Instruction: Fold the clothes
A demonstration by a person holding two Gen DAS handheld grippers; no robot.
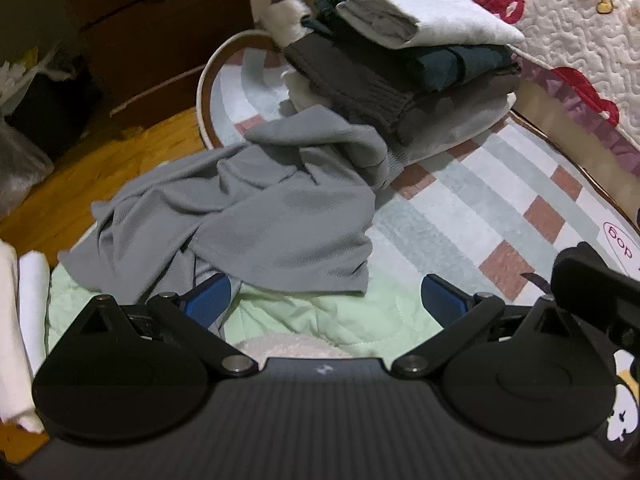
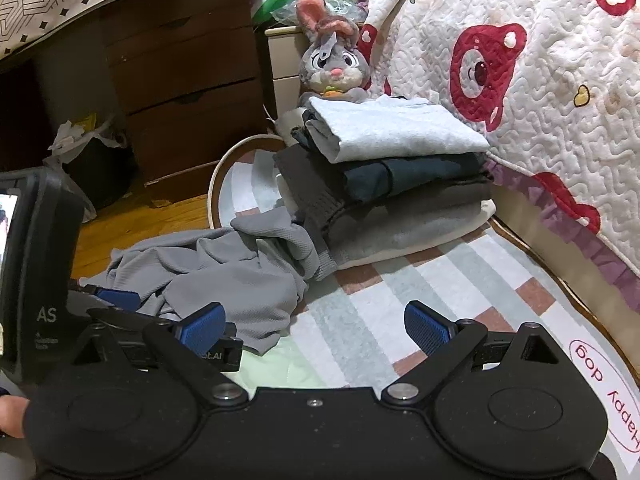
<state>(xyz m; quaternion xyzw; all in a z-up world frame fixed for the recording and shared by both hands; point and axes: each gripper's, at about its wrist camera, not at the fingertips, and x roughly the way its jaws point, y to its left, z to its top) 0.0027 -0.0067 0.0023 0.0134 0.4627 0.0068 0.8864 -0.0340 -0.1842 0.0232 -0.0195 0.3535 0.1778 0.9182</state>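
Note:
A crumpled grey garment (image 1: 248,208) lies in a heap on the striped rug (image 1: 460,204), partly over a pale green quilted cloth (image 1: 320,320). My left gripper (image 1: 326,300) is open just in front of the garment's near edge, and its left finger (image 1: 208,298) touches the hem. In the right wrist view the same grey garment (image 2: 224,272) lies ahead and to the left. My right gripper (image 2: 316,328) is open over the rug with nothing between its fingers. A stack of folded clothes (image 2: 392,184) stands behind the garment.
The stack of folded clothes (image 1: 400,64) leans by a bed with a white and red quilt (image 2: 520,80). A plush rabbit (image 2: 332,60) sits behind it. A dark wooden dresser (image 2: 180,72) and a bin with a bag (image 2: 88,152) stand at left on wood floor (image 1: 100,172).

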